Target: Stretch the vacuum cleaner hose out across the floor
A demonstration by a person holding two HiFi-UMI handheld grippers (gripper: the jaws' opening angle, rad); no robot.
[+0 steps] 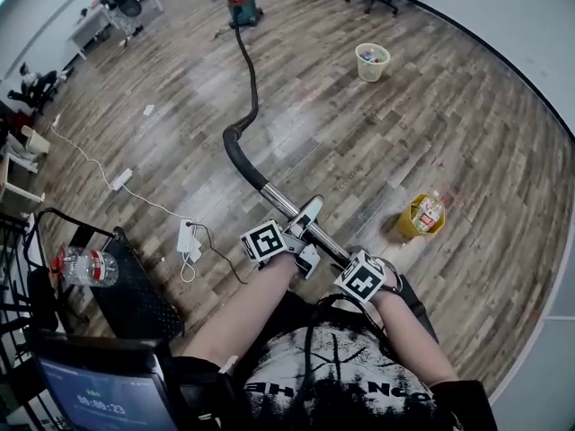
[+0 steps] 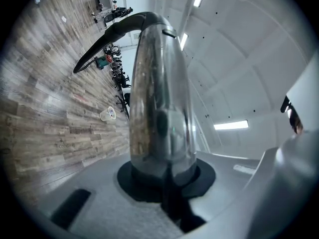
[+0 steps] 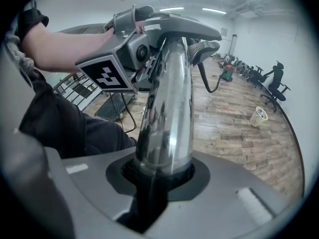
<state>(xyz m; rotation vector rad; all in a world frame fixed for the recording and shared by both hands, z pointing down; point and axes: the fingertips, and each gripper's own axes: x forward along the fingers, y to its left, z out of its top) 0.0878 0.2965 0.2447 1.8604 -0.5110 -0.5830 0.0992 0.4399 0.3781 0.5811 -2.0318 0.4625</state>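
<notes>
Hose, head view: the black hose (image 1: 249, 79) lies on the floor, running from the vacuum (image 1: 243, 7) at 12 o'clock in a loose S-bend to the chrome wand (image 1: 280, 205). It is not yet straight.
Tongs, head view: the left tongs (image 1: 301, 232) and right tongs (image 1: 352, 260) both clamp the wand. The left pair sits nearer the hose, the right at the 5 o'clock end.
Step, head view: probably a slow pull toward 6 o'clock along the hose's own line, wand kept low. A jerk could roll or tip the vacuum.
Room, head view: the floor is bare from 12 to 2. The bin (image 1: 372, 61) at 1 and the bucket (image 1: 422, 214) at 3 stand apart from the hose. The cable (image 1: 90, 164) and rack (image 1: 135, 285) crowd 8 to 10. Nothing behind the person shows, so stepping back would be blind.
Left gripper view, grip: the jaws are shut on the wand, which fills the gap between them. The hose arcs off its far end toward 11, and the bin shows on the floor at 9.
Left gripper view, advice: hold firm, since polished chrome may slide.
Right gripper view, grip: the jaws are closed round the wand, with the left tongs just ahead at 12.
Right gripper view, room: there is open floor at 2. The vacuum, bin and chair (image 3: 276, 81) sit far off near the wall.
</notes>
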